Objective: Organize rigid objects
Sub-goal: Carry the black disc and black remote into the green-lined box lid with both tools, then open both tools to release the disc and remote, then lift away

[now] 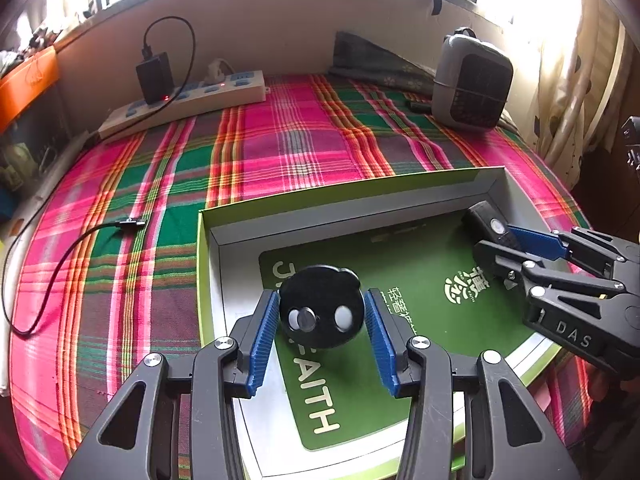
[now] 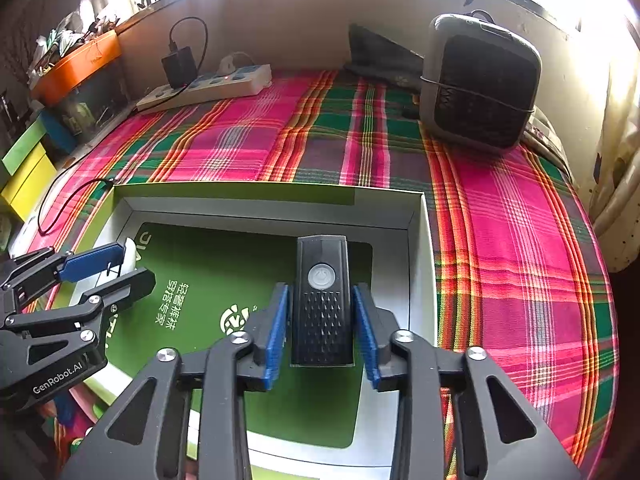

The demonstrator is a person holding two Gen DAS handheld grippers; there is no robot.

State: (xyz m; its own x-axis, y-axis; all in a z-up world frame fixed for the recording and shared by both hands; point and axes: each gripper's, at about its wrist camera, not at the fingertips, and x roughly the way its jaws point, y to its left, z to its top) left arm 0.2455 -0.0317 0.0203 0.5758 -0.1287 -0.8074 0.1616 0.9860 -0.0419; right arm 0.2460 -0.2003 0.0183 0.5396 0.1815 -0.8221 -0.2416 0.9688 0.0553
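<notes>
Left wrist view: the left gripper [image 1: 322, 318] reached over the left part of a shallow box [image 1: 348, 196], with a black round disc [image 1: 322, 306] between its blue pads [image 1: 262, 334].
Left jaws: spread about as wide as the disc; the pads sat at its two sides, but I could not tell whether they pressed on it or only flanked it.
Disc: black, with two pale round spots on its face, above the green printed floor of the box; whether it rested there or hung above it could not be told.
Right wrist view: the right gripper [image 2: 322, 334] reached over the right part of the box [image 2: 416, 220], with a black rectangular device [image 2: 322, 300] between its blue pads [image 2: 276, 334].
Right jaws: set on either side of the device; a thin gap seemed to show at each pad, so a firm pinch could not be confirmed.
Device: upright in the picture, a round grey power button near its far end, a dotted grille nearer the gripper, close to the box's right wall.
Box: white inner walls, green rim, lying on a pink and green plaid cloth [image 1: 256, 148].
Far edge: a power strip [image 1: 188, 100] with a black charger [image 1: 154, 76] plugged in, and a grey speaker-like unit [image 2: 480, 80] at the right.
</notes>
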